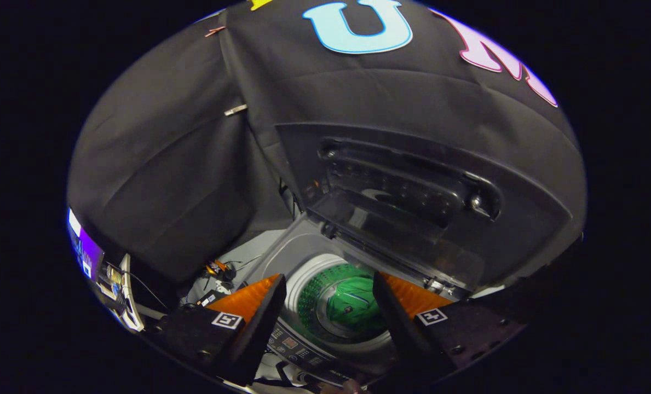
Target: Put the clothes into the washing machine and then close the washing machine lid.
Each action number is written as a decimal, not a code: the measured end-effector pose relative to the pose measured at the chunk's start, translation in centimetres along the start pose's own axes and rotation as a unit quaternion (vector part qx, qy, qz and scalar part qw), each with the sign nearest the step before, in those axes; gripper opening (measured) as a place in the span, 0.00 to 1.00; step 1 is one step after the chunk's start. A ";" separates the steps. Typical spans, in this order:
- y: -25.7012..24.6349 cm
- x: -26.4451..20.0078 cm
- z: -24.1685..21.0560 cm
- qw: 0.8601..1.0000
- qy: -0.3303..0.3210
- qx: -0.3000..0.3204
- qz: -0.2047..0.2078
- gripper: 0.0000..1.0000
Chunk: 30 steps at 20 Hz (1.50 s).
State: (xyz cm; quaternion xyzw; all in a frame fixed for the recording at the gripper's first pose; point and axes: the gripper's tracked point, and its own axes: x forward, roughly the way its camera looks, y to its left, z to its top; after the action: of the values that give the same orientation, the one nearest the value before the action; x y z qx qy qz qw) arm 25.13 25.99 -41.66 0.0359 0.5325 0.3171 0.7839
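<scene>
The green clothes already lie in the drum of the washing machine, below and between my fingers; so what remains is the lid, which stands open and upright behind the drum; I judge it stiff, light and hinged, with smooth slippery plastic, best pushed at its upper edge; my gripper is wide open, holds nothing and touches nothing.

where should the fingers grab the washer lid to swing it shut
Grip the lid by its free top edge, coming from the front over the drum opening. It stands raised and folded, hinged at the back of the tub, so its upper edge is the part that pulls forward and down. The gripper hangs open above the green garment in the drum.
</scene>
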 end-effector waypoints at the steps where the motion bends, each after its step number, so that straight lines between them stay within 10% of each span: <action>1: 0.5 -0.3 0.5 1.000 -0.012 -0.006 0.008 0.99; 9: 3.0 -4.2 7.3 0.981 -0.178 -0.061 0.041 0.99; 19: -5.6 -8.6 14.3 0.934 -0.341 0.013 -0.109 0.98; 30: -13.3 -8.1 13.4 0.901 -0.333 0.083 -0.265 0.98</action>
State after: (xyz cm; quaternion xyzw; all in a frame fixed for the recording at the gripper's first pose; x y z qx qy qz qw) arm 40.84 14.84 -34.56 0.0621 0.2546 0.0221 0.9648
